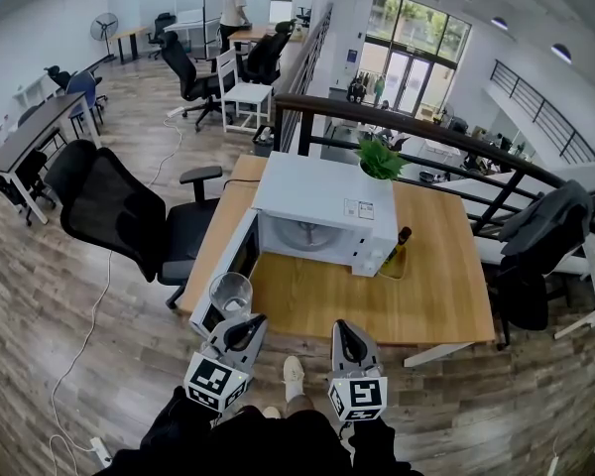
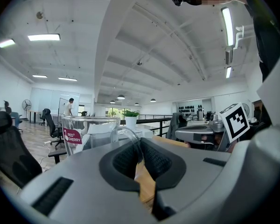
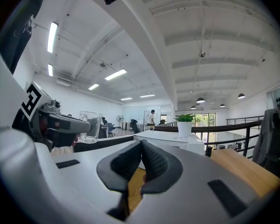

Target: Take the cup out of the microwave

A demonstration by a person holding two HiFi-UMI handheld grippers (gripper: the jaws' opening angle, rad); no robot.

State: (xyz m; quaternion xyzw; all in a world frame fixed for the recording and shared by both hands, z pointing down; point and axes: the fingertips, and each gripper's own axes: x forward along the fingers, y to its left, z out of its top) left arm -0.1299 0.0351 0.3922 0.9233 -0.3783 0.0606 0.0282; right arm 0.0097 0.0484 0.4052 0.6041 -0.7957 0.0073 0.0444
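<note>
The white microwave (image 1: 322,211) stands on the wooden table (image 1: 426,296) with its door (image 1: 230,264) swung open to the left; its inside looks empty. A clear glass cup (image 1: 230,294) with a red label hangs upright in front of the open door, outside the oven. My left gripper (image 1: 242,327) is shut on the cup's handle (image 2: 125,133), and the cup (image 2: 86,133) sits just beyond the jaws. To the right, my right gripper (image 1: 348,341) is shut with nothing in it, level at the table's front edge. In the right gripper view the cup (image 3: 90,126) shows at the left.
A potted plant (image 1: 380,157) stands on top of the microwave, and a dark bottle (image 1: 402,238) stands at its right side. A black office chair (image 1: 119,211) is left of the table, and a railing (image 1: 426,132) runs behind it. A chair with a jacket (image 1: 545,236) is at the right.
</note>
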